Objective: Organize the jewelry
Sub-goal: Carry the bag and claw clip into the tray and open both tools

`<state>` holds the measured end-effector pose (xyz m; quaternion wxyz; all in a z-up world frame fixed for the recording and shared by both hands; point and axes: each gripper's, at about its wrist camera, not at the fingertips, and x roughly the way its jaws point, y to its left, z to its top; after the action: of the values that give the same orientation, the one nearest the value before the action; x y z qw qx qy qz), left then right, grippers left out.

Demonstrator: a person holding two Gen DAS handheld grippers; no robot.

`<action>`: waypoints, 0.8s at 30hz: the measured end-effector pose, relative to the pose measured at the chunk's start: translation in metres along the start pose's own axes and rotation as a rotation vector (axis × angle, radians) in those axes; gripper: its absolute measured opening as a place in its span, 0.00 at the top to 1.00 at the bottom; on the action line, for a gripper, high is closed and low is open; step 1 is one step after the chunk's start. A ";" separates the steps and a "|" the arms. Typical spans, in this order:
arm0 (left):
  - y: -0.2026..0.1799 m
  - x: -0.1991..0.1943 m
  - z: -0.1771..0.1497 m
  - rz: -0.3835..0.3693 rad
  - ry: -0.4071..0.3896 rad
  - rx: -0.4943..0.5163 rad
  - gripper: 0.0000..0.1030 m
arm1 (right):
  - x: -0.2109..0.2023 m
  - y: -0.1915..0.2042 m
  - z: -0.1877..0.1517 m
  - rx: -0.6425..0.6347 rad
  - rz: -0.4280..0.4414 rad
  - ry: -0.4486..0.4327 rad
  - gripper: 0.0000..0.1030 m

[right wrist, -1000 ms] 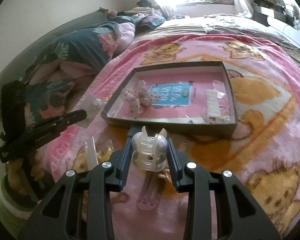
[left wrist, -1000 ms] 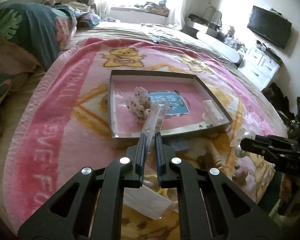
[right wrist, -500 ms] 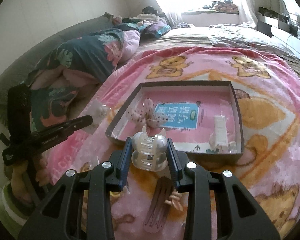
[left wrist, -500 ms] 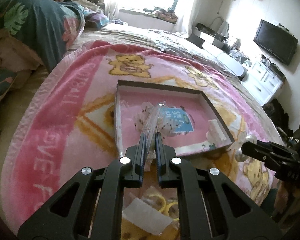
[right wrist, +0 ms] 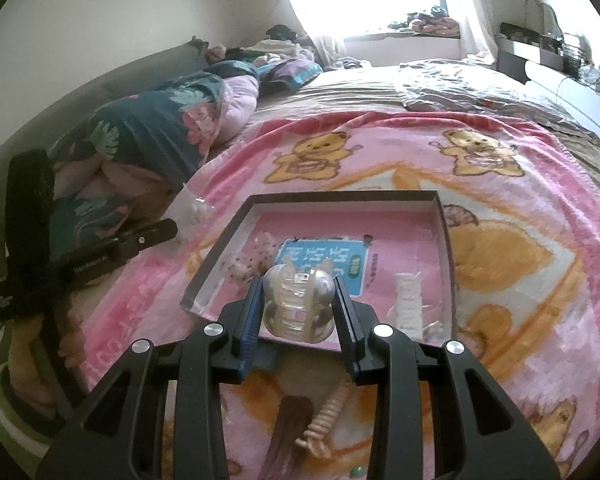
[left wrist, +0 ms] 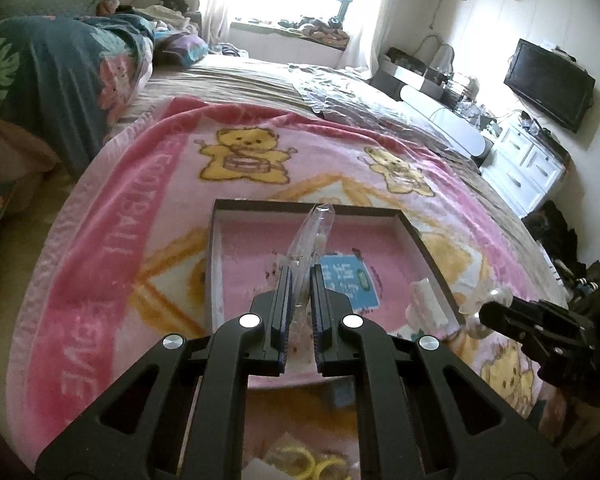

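A shallow dark-rimmed box with a pink floor lies on the pink bear blanket. Inside it are a blue card, a spotted fabric bow and a white hair clip. My left gripper is shut on a clear plastic bag, held above the box's near left part. My right gripper is shut on a clear claw hair clip, hovering over the box's near edge. In the left wrist view the right gripper shows at the right, beside the box corner.
On the blanket in front of the box lie a brown hair clip, a beige spiral hair tie and yellow rings in a bag. A dark floral duvet is heaped to the left. White drawers and a TV stand to the right.
Both grippers have risen and moved forward toward the box, each keeping its hold. The box now sits closer beneath them, and the loose items in front have slid down the frames.
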<state>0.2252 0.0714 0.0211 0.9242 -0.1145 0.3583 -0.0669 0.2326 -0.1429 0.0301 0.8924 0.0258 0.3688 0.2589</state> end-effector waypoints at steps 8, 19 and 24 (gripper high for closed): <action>-0.003 0.034 0.003 -0.037 0.046 -0.004 0.97 | 0.017 -0.014 0.013 0.012 -0.044 0.009 0.68; 0.007 0.066 -0.013 -0.042 0.091 -0.010 0.96 | 0.070 -0.020 0.005 -0.001 -0.081 0.096 0.68; 0.011 0.073 -0.014 -0.040 0.103 -0.015 0.96 | 0.087 -0.019 -0.003 -0.004 -0.092 0.132 0.68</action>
<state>0.2698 0.0643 -0.0394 0.9020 -0.1251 0.4037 -0.0882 0.2904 -0.1179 -0.0322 0.8771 -0.0101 0.4270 0.2196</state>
